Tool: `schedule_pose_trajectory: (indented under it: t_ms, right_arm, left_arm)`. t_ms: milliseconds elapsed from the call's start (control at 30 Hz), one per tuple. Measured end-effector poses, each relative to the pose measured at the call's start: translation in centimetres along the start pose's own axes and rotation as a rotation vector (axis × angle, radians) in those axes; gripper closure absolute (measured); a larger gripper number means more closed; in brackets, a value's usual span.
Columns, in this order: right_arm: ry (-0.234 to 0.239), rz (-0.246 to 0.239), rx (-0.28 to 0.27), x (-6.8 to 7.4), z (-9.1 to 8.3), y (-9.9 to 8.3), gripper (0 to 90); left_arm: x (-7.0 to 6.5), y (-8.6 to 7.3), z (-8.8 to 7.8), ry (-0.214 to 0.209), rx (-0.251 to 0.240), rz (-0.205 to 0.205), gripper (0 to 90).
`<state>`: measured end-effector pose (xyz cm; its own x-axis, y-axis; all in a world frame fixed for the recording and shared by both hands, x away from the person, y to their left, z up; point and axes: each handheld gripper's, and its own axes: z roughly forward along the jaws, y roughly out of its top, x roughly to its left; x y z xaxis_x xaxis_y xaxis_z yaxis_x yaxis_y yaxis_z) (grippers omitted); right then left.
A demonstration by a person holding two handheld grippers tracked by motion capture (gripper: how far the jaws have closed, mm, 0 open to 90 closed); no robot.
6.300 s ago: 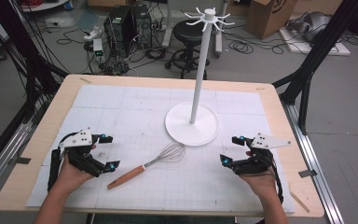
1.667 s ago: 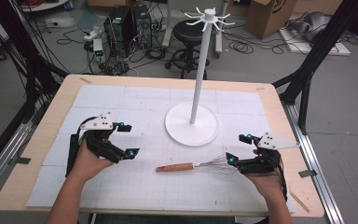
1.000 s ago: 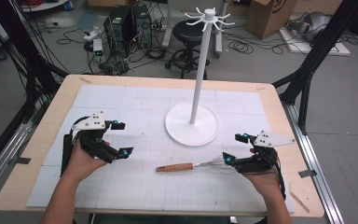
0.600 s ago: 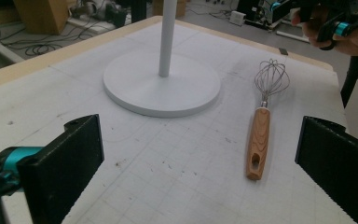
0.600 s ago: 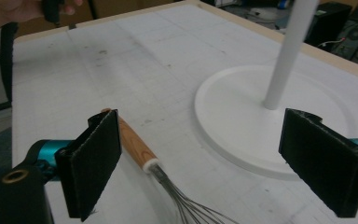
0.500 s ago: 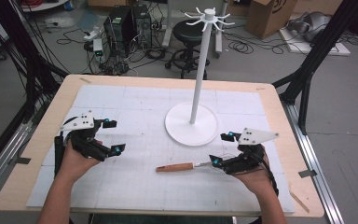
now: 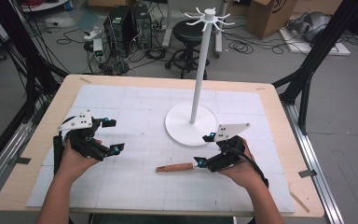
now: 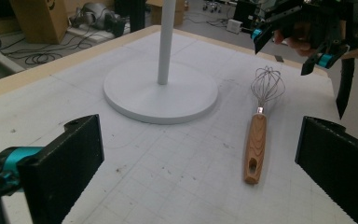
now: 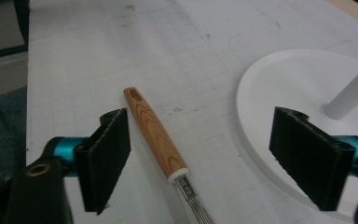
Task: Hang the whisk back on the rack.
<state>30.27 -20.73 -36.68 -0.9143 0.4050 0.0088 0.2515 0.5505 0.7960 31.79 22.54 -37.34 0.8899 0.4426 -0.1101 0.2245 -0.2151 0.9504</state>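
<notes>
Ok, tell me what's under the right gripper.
Under the right gripper, jaws open, lies the whisk on the white mat: its wooden handle sticks out toward the left gripper. In the high view the gripper covers the wire head.

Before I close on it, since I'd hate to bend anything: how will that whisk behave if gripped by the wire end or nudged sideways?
The whisk lies flat on the mat, apart from the stand base. Its thin wire loops would probably flex under a squeeze. The rounded wooden handle looks stiff and apt to roll if pushed. The right hand-held gripper, jaws wide, straddles the handle's ferrule end, likely the firmer hold.
</notes>
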Motion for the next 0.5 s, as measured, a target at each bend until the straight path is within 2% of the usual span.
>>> schedule_pose_trajectory:
  t_ms: [100,267,400,433,500]
  right_arm:
    - [0.001,-0.019,0.027,-0.1,0.5,0.2,24.4]
    - [0.032,-0.014,0.063,-0.1,1.4,0.3,24.4]
    - [0.045,-0.022,0.121,-0.1,2.4,0.3,26.3]
    - [0.063,-0.025,0.14,-0.2,2.8,0.4,28.5]
    - [0.071,-0.021,0.144,-0.2,2.9,0.4,28.9]
  left_arm:
    - [0.0,0.0,0.0,-0.001,-0.006,0.002,1.6]
    - [0.0,0.0,0.1,0.0,0.001,0.0,1.6]
    - [-0.1,0.0,0.3,-0.002,0.009,0.008,1.6]
    - [-0.1,0.0,0.2,-0.005,0.012,0.008,1.6]
    - [-0.2,0.0,0.2,-0.003,0.004,0.006,1.6]
